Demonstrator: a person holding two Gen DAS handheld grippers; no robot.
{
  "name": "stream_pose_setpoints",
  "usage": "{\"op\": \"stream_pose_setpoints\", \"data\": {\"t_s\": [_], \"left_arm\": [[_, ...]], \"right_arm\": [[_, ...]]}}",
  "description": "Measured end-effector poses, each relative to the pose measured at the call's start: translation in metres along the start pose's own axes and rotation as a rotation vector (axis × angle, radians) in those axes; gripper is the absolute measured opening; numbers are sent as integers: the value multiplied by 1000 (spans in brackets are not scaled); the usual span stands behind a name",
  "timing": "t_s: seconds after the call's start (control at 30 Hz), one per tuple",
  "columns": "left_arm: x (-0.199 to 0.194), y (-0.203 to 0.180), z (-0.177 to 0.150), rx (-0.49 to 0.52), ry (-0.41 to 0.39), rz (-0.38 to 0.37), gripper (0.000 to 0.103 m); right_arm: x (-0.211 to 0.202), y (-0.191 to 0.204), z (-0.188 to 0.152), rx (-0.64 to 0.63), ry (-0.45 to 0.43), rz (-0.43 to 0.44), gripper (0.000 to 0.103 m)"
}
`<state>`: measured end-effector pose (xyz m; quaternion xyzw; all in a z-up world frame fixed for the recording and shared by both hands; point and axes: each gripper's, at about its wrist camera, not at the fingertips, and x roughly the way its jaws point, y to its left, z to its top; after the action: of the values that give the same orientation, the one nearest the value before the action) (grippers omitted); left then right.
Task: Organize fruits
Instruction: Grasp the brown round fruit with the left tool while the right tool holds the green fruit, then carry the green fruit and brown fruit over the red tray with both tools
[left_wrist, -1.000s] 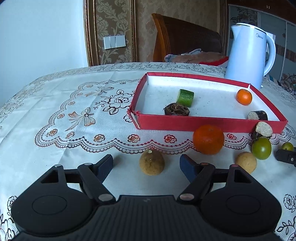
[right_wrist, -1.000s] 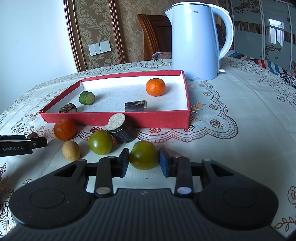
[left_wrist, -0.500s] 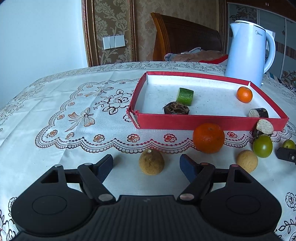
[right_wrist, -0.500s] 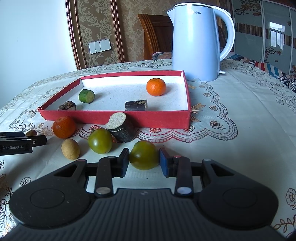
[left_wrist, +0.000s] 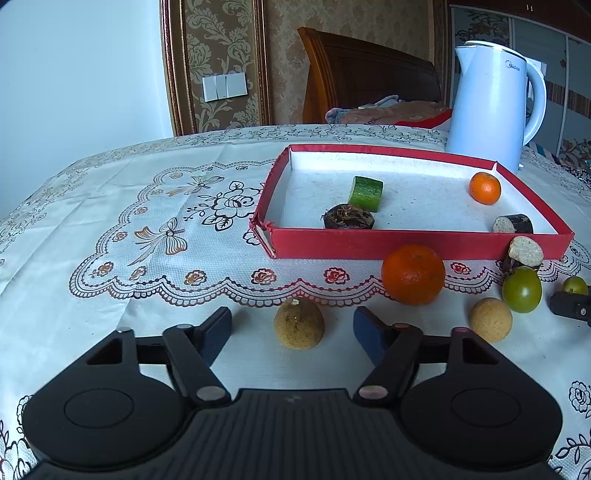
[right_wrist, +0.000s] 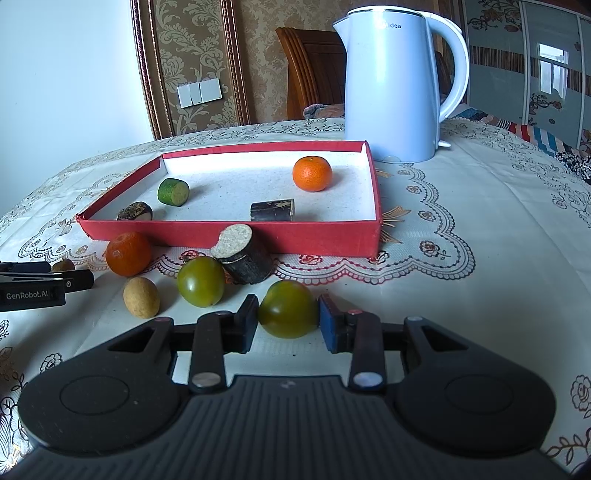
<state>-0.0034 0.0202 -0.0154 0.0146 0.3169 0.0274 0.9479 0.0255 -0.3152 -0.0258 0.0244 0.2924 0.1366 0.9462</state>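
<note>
Fruits (right_wrist: 288, 309) | kettle (right_wrist: 391, 88): "Midea" | left tongs (right_wrist: 44, 284): "GenRobot.AI"

Red-walled, white-lined tray (right_wrist: 236, 242) on a cream tablecloth (right_wrist: 480, 221) with brown scalloped floral print; inside the tray, an orange mandarin (right_wrist: 312, 173) and a green cucumber piece (right_wrist: 173, 192); before the tray, olive-green tomatoes (right_wrist: 288, 309) and a tan round fruit (left_wrist: 299, 324); behind the tray, a pale blue kettle (right_wrist: 395, 85).
</note>
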Motion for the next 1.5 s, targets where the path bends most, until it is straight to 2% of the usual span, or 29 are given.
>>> {"op": "stream_pose_setpoints", "data": {"t_s": [0.03,0.07,0.1,0.47,0.77,1.13,1.37,1.5], "left_arm": [[0,0,0,1,-1,-1,67],[0,-1,0,2,-3,-4,56],[-1,-1,0,3,-6,-9,51],[-3,0,0,2,-17,-14,27],[-5,1,0,-3,-25,-9,27],[-14,2,2,-21,-81,-1,27],[-22,3,12,-68,-111,-30,27],[-20,-5,19,-45,-110,-27,27]], "right_arm": [[0,0,0,1,0,0,33],[0,0,0,1,0,0,33],[0,0,0,0,-1,-1,33],[0,0,0,4,-5,9,32],[-4,-2,0,13,-23,21,32],[-16,-6,-1,39,-96,27,32],[-20,-5,2,24,-138,16,32],[-20,-5,6,20,-146,5,32]]}}
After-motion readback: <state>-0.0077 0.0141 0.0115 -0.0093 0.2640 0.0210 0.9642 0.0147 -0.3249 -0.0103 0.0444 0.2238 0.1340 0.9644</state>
